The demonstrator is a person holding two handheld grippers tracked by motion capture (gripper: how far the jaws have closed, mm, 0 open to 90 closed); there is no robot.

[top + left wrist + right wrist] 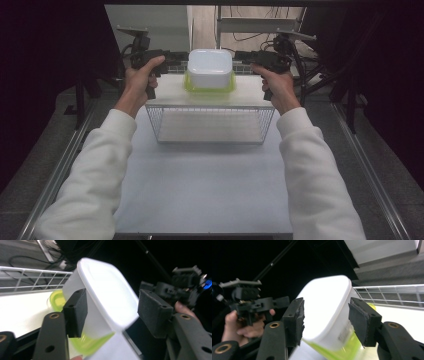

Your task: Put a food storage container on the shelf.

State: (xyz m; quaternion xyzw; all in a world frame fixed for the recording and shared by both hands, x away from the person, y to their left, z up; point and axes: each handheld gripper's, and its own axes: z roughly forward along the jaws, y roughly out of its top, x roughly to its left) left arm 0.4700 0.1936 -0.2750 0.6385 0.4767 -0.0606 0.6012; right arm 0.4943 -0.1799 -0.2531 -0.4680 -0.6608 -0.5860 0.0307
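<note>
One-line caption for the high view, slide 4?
Two handheld grippers, left and right, flank an upside-down white container on its green lid atop a wire rack.

White container (210, 67) on lime-green lid (210, 89), white wire rack (210, 125), black claws.

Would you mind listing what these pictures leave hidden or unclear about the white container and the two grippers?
- Inside of the white container: hidden in all views; it sits upside down on its green lid.
- Printed label: right gripper view, blurred, unreadable.
- Left gripper and right gripper tips: high view, too small and dark to judge contact.
- Lid's latches: left gripper view, covered by the pads.
</note>
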